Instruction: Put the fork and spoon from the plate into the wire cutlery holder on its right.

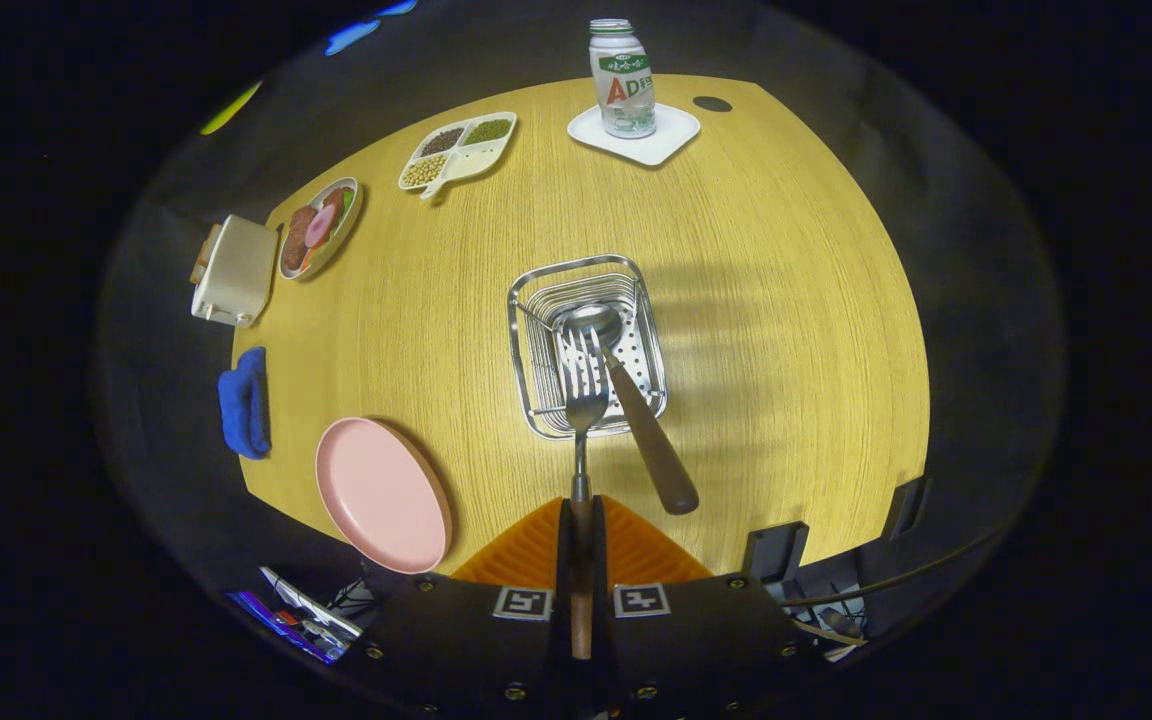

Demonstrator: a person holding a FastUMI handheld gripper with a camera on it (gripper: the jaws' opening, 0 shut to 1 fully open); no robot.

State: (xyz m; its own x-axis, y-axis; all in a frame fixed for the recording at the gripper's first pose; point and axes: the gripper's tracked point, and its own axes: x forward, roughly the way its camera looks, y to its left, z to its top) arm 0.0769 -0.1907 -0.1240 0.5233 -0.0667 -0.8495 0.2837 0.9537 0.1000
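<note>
The hand-held gripper [582,520] pinches the fork [584,395] over the wire cutlery holder [524,300]; the spoon [636,410] leans inside, seemingly crowding the tines; the pink plate [381,495] sits left.

Staged booth: dark-draped wooden table [756,300]

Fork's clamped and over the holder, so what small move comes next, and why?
Probably lower it a little, then open. The hand-held gripper pinches the fork by its handle, tines over the wire cutlery holder, where the spoon already leans. The pink plate lies bare.
</note>
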